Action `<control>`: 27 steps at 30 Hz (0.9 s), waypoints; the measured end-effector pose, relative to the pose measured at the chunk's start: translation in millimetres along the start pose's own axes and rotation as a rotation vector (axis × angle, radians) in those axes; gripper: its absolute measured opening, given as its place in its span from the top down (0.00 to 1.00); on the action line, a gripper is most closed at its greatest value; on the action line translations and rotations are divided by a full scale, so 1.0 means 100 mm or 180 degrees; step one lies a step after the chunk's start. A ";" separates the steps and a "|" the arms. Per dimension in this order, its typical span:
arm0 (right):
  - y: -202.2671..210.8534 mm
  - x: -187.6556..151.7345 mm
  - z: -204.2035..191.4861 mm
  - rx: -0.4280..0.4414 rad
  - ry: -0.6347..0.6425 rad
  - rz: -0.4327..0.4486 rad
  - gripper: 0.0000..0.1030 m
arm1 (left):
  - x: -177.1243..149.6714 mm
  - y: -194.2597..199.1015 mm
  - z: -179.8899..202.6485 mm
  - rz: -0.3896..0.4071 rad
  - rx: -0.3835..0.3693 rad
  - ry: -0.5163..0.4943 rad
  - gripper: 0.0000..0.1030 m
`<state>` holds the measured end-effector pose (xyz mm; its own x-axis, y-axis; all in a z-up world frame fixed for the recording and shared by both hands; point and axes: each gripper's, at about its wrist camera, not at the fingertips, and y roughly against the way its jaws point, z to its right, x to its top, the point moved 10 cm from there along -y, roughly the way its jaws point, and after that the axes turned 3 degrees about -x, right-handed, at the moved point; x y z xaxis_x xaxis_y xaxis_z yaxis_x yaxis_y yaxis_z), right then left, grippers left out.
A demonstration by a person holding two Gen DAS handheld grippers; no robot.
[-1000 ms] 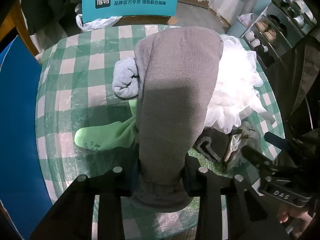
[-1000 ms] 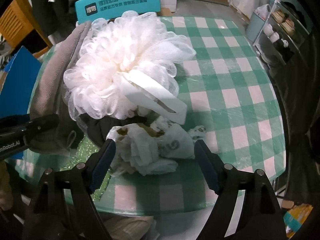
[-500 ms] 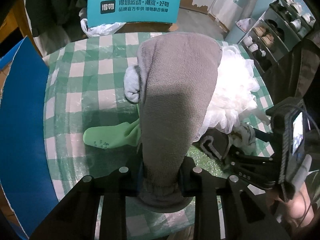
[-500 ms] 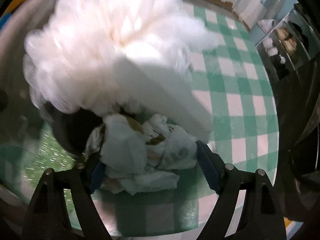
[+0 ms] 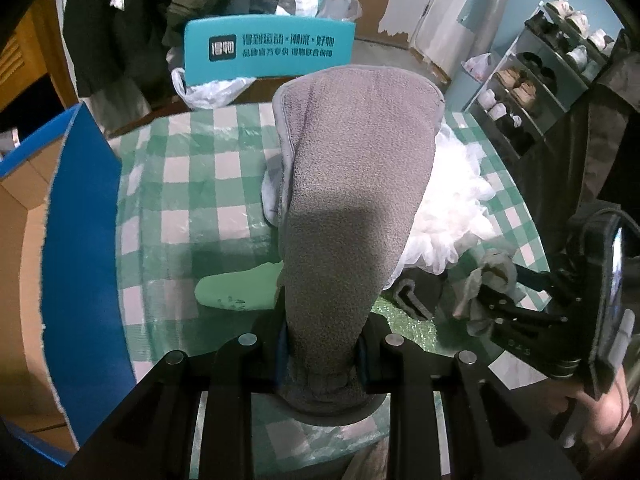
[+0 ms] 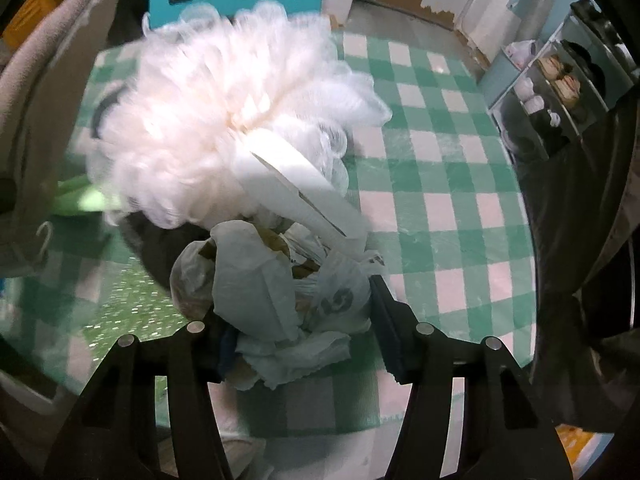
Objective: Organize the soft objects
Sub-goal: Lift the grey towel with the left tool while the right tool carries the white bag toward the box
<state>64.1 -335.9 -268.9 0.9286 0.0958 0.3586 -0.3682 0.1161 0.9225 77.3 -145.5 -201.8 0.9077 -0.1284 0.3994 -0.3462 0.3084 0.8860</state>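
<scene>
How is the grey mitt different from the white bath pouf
The grey mitt is flat, dense and long; the white bath pouf is round, frilly and see-through. The mitt is clamped in the left gripper above the table; the pouf rests on the table, ungripped. Both are soft.

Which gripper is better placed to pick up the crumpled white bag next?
Right. The right gripper already straddles the crumpled white bag, jaws on either side. The left gripper is shut on the grey mitt.
</scene>
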 end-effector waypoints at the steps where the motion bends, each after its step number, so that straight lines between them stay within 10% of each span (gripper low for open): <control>1: 0.07 0.02 -0.01 0.0006 0.0004 0.0047 0.45 | 0.01 0.03 0.00 0.0019 0.0008 -0.0011 0.75; 27: 0.98 0.61 -0.28 0.0288 0.0040 0.0763 0.45 | 0.02 0.57 -0.27 0.0386 0.0262 -0.0054 0.75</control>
<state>83.5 -291.2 -160.2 0.8144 0.1221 0.5673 -0.5716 -0.0004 0.8205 66.2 -102.5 -156.7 0.8541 -0.1108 0.5081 -0.4721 0.2444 0.8470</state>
